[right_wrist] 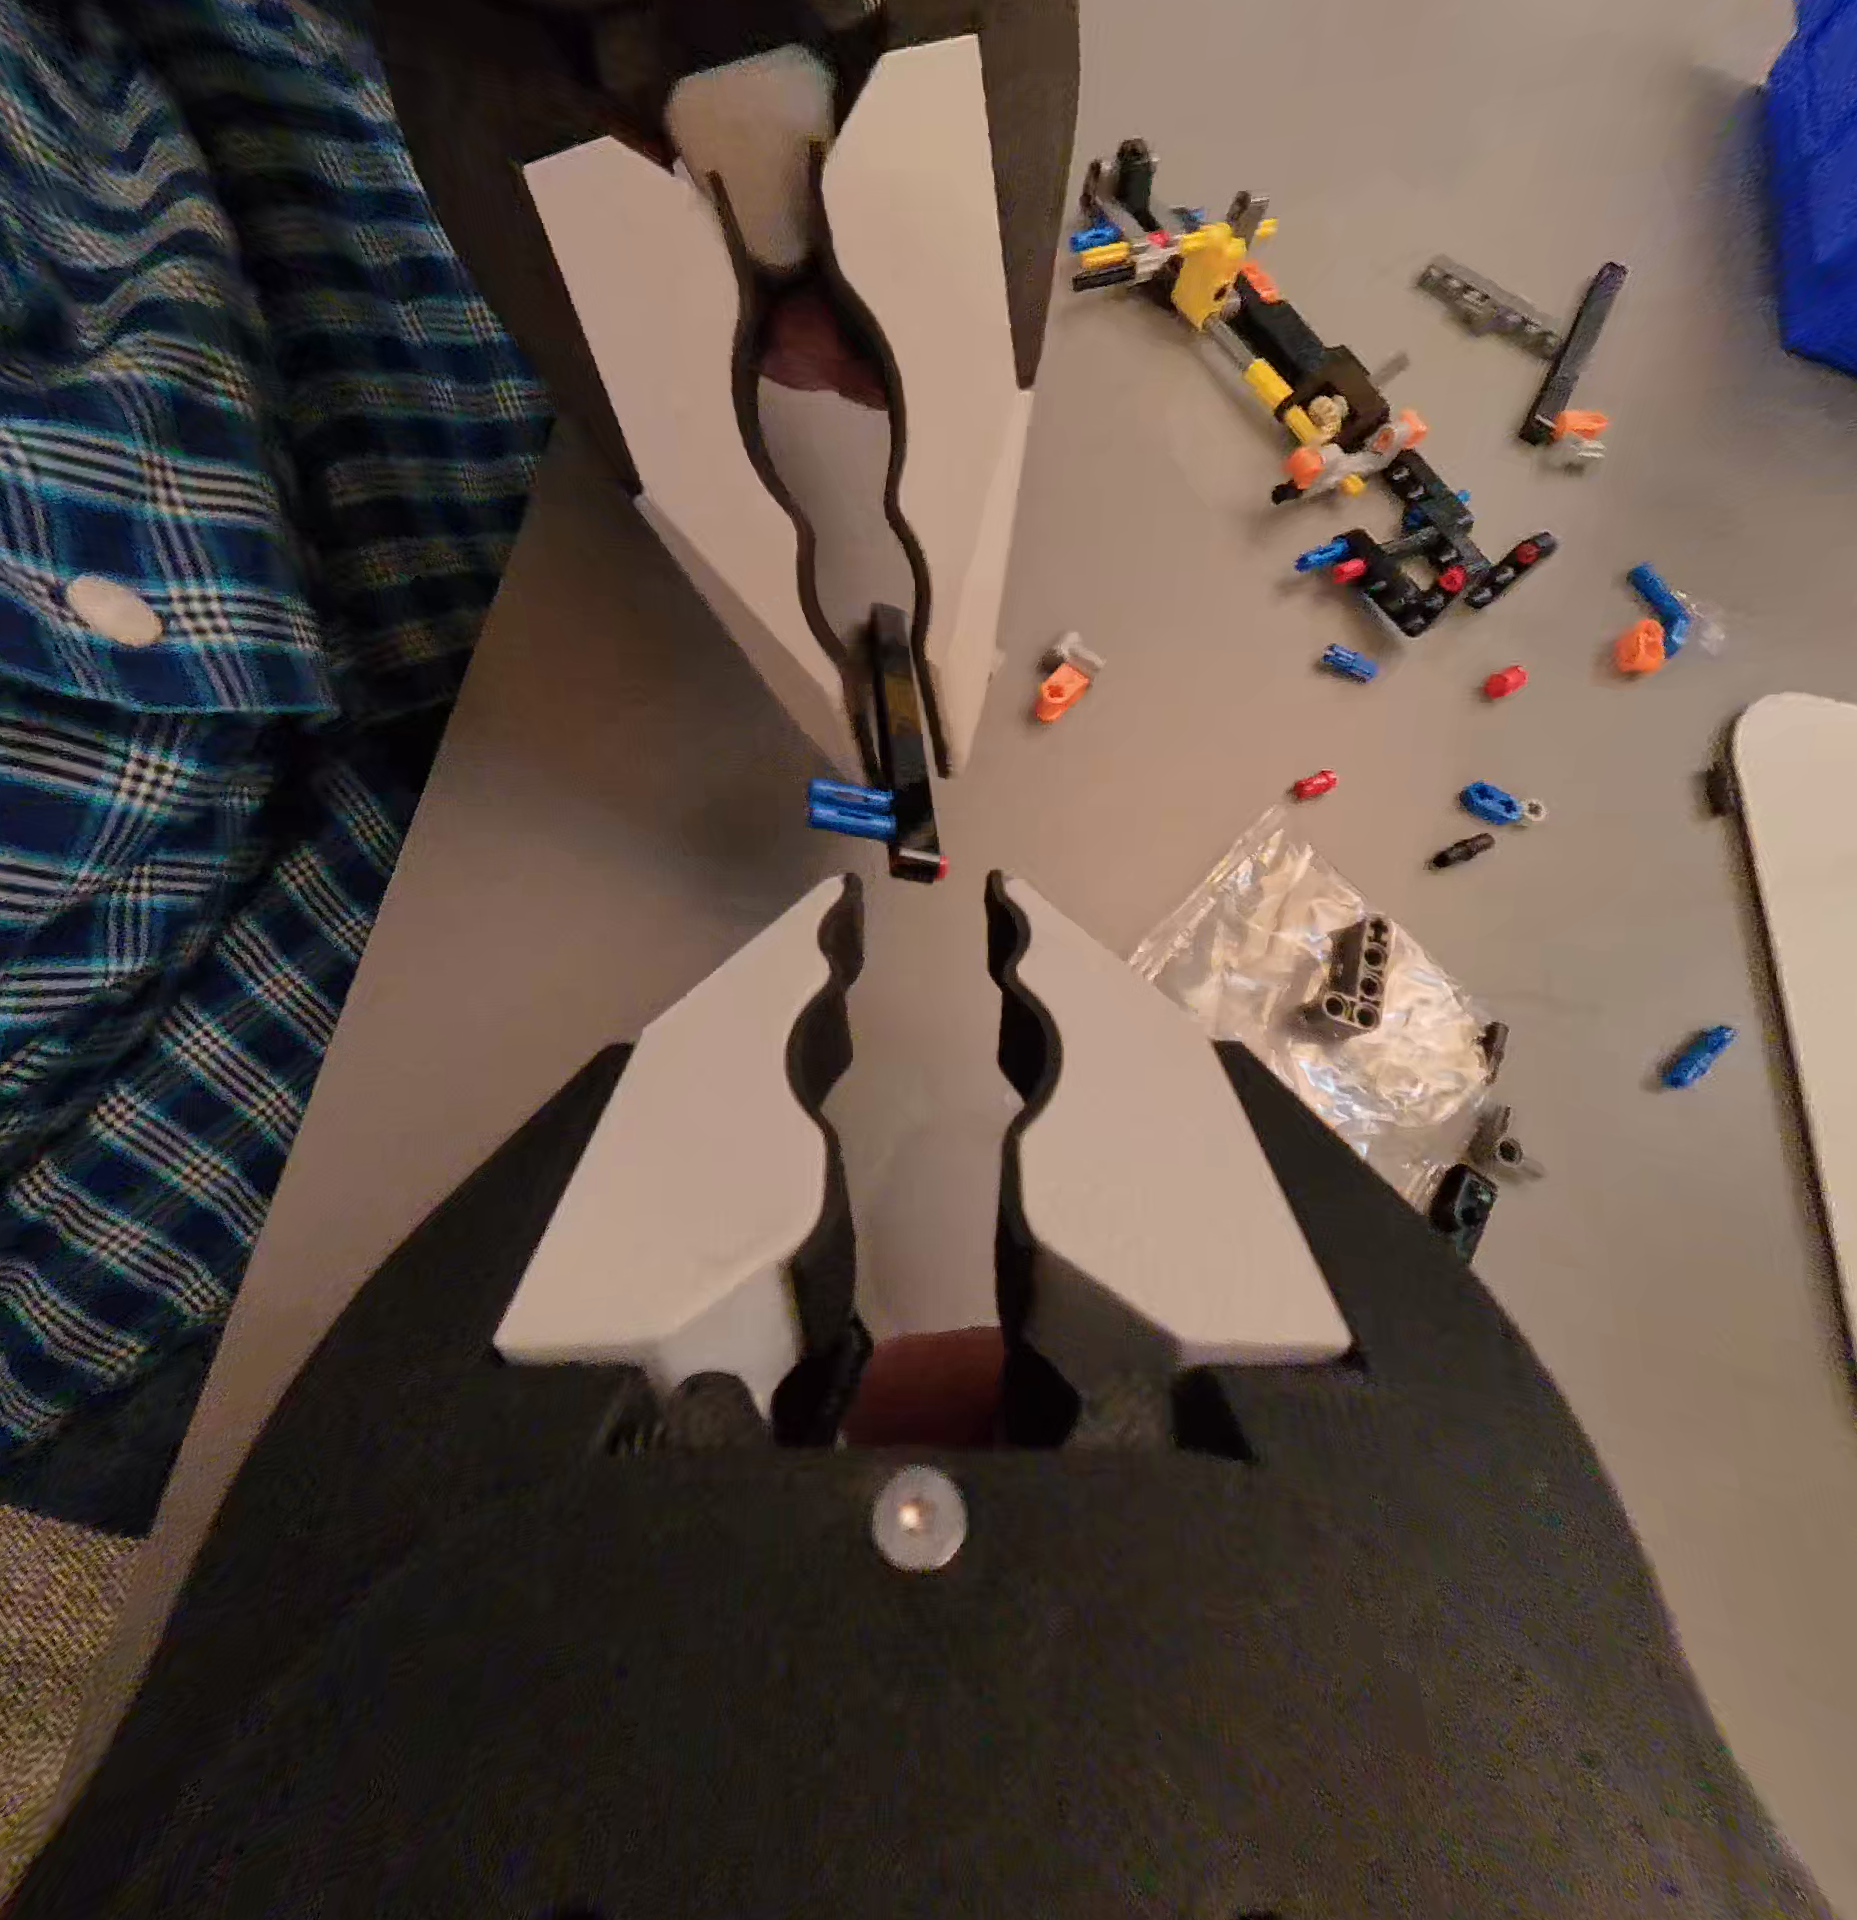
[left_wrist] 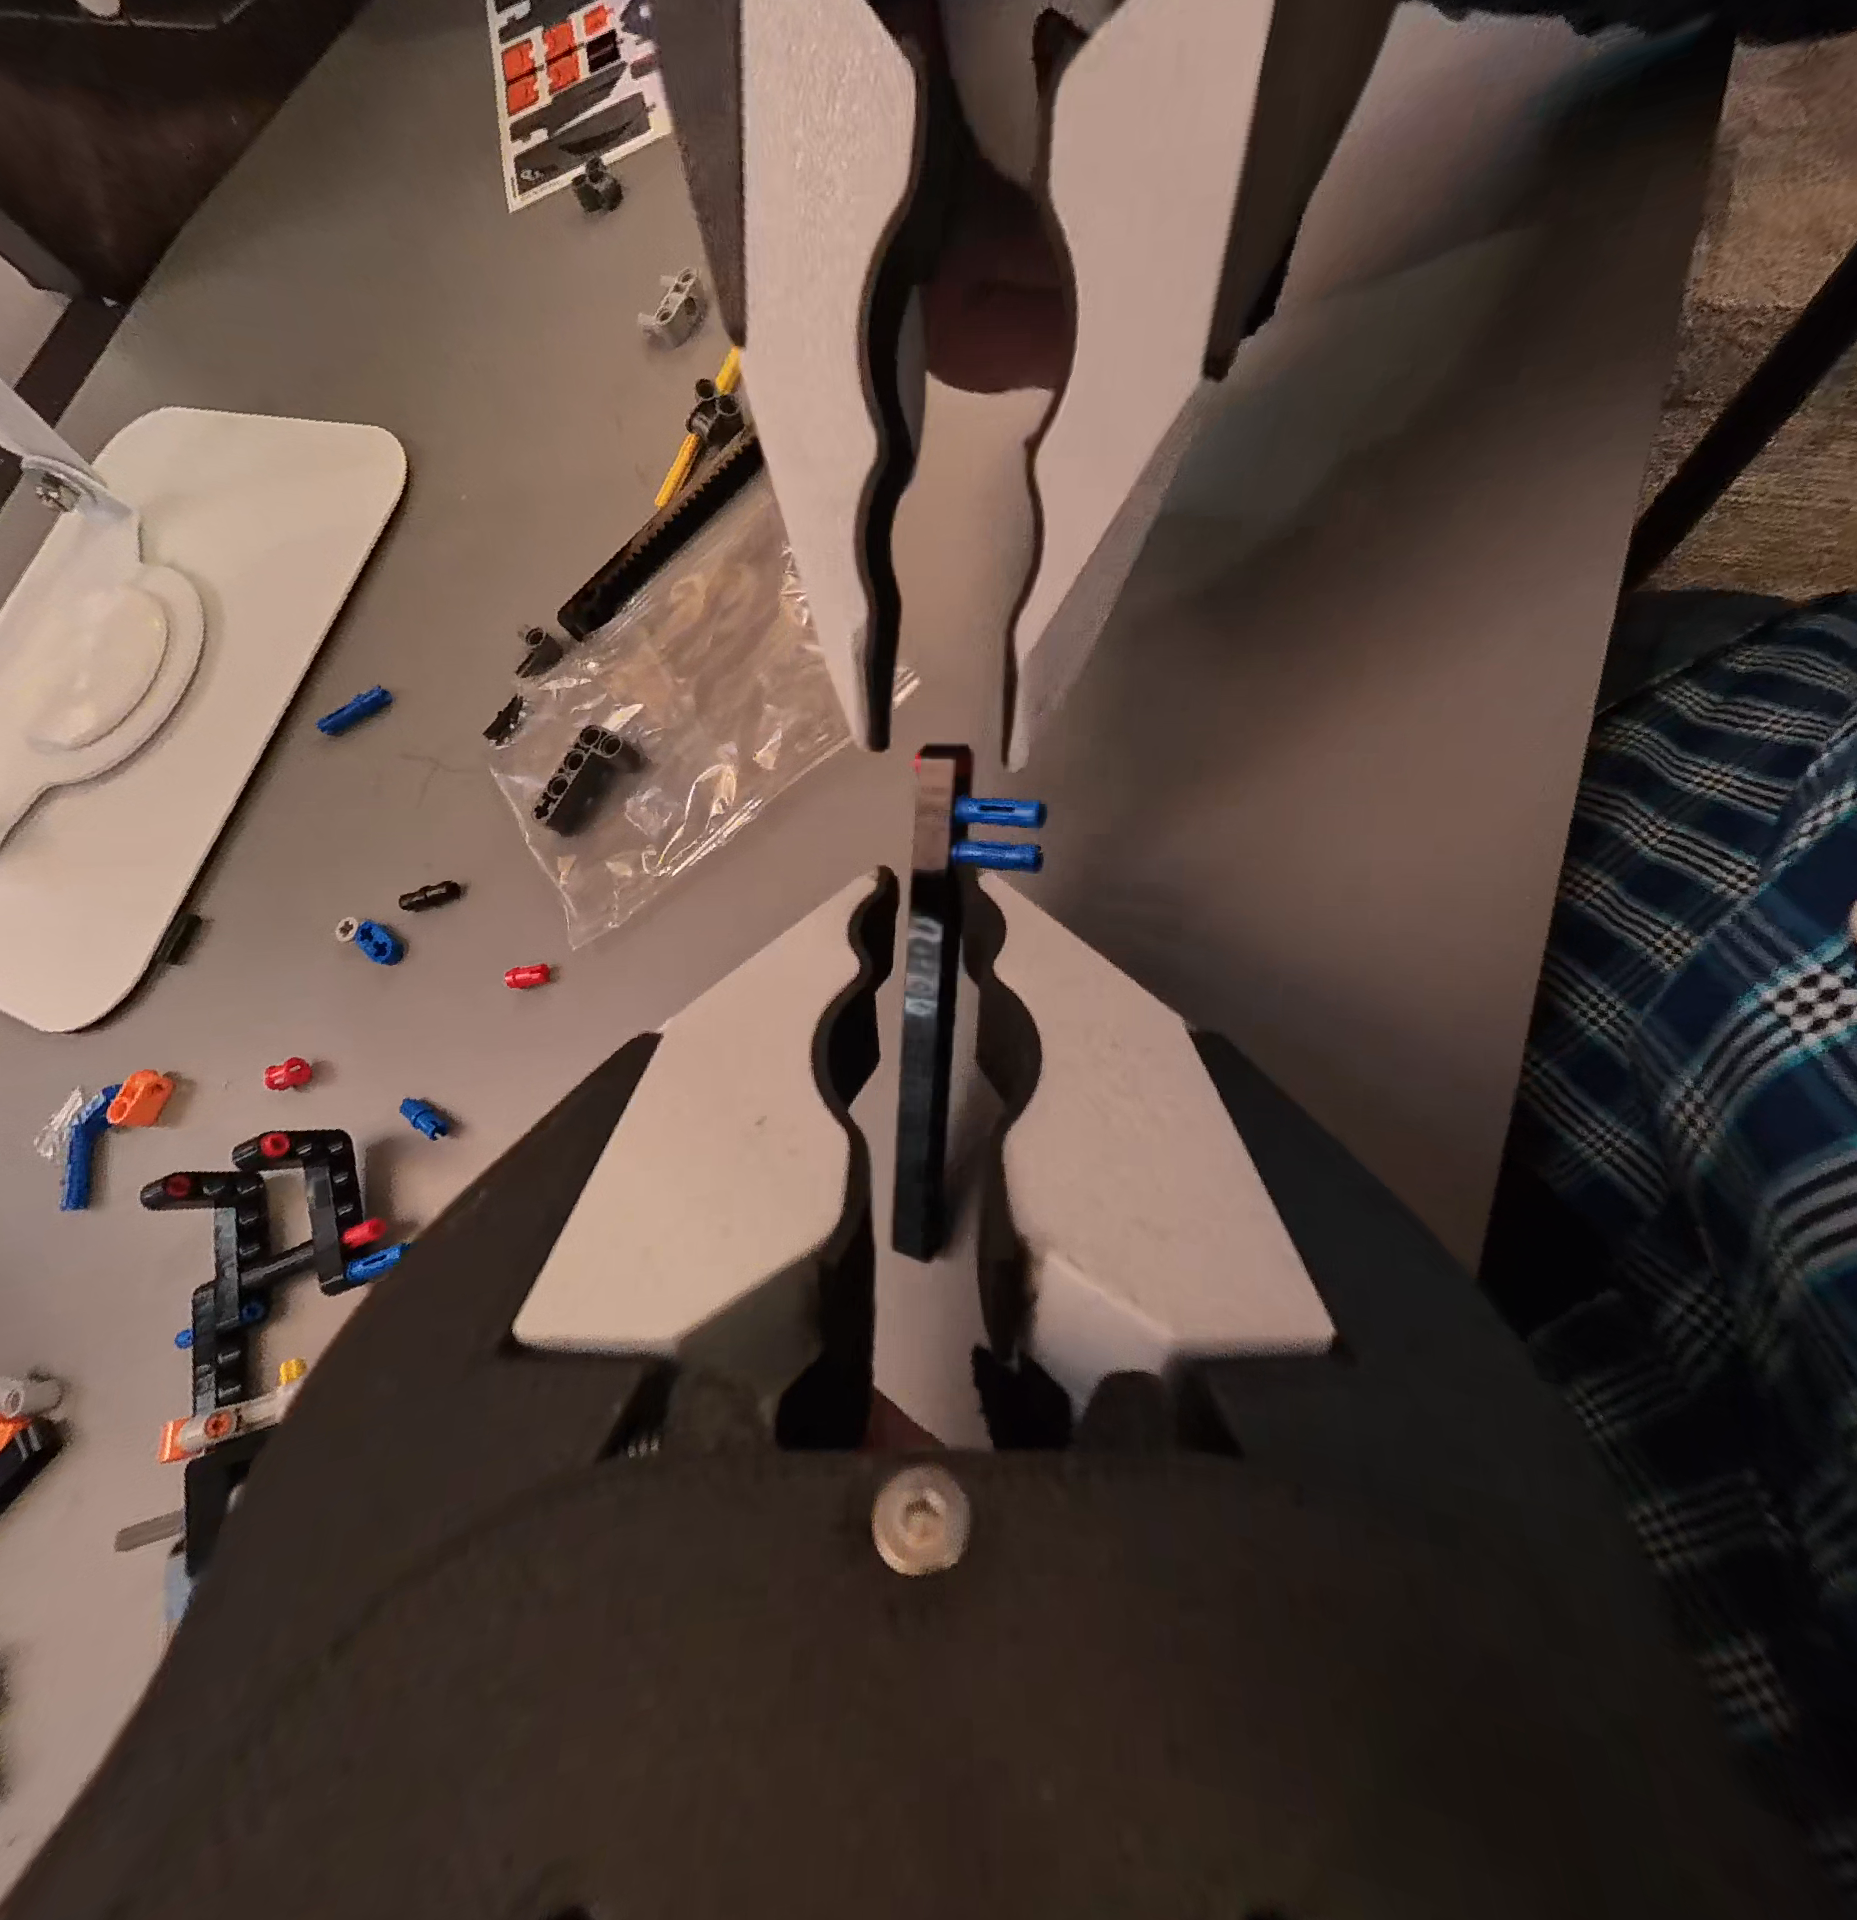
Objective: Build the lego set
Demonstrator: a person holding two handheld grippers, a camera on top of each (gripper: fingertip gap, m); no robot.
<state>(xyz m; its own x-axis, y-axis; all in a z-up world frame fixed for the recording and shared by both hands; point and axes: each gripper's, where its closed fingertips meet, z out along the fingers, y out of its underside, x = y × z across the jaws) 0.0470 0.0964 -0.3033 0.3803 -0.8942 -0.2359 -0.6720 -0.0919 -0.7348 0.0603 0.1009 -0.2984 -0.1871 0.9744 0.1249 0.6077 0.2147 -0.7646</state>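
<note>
My left gripper (left_wrist: 936,881) is shut on a black lego beam (left_wrist: 924,1049) and holds it edge-on above the grey table (left_wrist: 404,343). Two blue pins (left_wrist: 997,831) stick out of the beam's side near its far end, which has a red tip. My right gripper (left_wrist: 945,748) faces it tip to tip, open and empty, its fingertips just beyond the beam's end. In the right wrist view the right gripper (right_wrist: 924,883) is open just short of the beam (right_wrist: 898,727), which the left gripper (right_wrist: 903,771) holds, with the blue pins (right_wrist: 851,810) on the left.
A partly built black frame (left_wrist: 269,1216) (right_wrist: 1423,561) and a yellow-black assembly (right_wrist: 1267,343) lie on the table. A clear bag (left_wrist: 685,727) (right_wrist: 1308,987), loose pins, a white board (left_wrist: 176,675) (right_wrist: 1828,987), a sticker sheet (left_wrist: 576,94) and a person's plaid shirt (right_wrist: 176,520) surround them. Less than 4 cm separates the two grippers' tips. The yellow-black assembly (right_wrist: 1267,343) sits 20 centimeters or so from the ends of my left fingers.
</note>
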